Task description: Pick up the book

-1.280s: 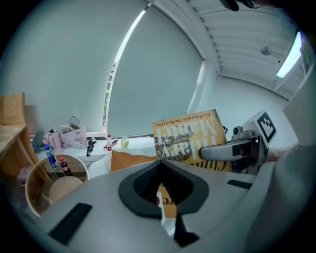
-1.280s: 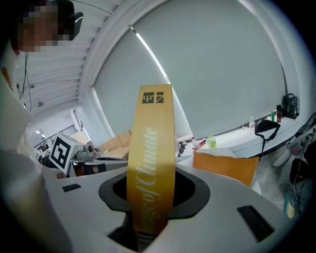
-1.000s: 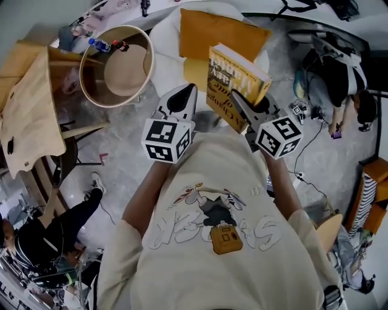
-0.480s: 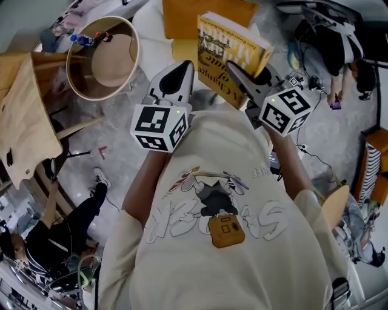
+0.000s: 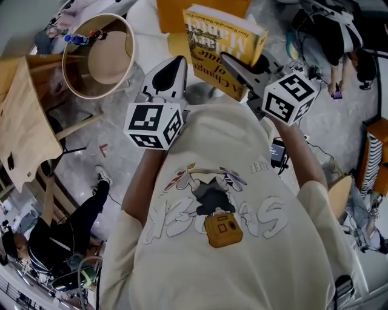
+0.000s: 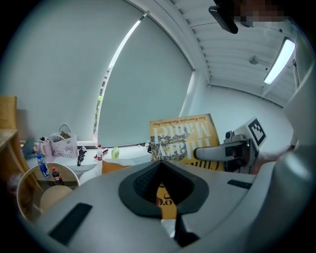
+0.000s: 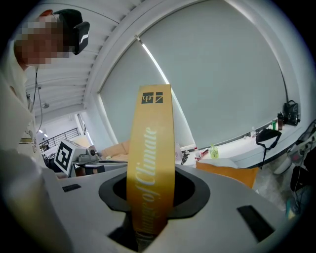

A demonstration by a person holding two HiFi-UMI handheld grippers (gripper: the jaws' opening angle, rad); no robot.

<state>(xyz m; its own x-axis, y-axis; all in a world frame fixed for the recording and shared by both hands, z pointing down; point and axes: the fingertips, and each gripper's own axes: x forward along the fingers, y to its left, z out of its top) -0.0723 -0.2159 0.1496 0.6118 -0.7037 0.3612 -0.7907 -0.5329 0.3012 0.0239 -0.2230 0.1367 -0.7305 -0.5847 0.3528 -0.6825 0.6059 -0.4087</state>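
Note:
A thick yellow book (image 5: 213, 43) stands upright in the air, held by its spine edge. My right gripper (image 5: 235, 63) is shut on it; in the right gripper view the yellow spine (image 7: 150, 158) rises straight out from between the jaws of the right gripper (image 7: 149, 202). My left gripper (image 5: 174, 65) hovers just left of the book, apart from it, with its jaws together and nothing between them. In the left gripper view, the book's cover (image 6: 185, 140) and the right gripper (image 6: 210, 153) show beyond the left gripper (image 6: 160, 167).
A round wooden tub table (image 5: 77, 85) with small bottles sits at the upper left, beside a wooden chair (image 5: 24, 121). An orange cushion (image 5: 173, 11) lies behind the book. One person (image 5: 57, 236) sits low at the left, another (image 5: 339, 42) at the upper right.
Book and both grippers now sit a little higher and further left in the head view, which itself has shifted. The right gripper's hold on the book is unchanged.

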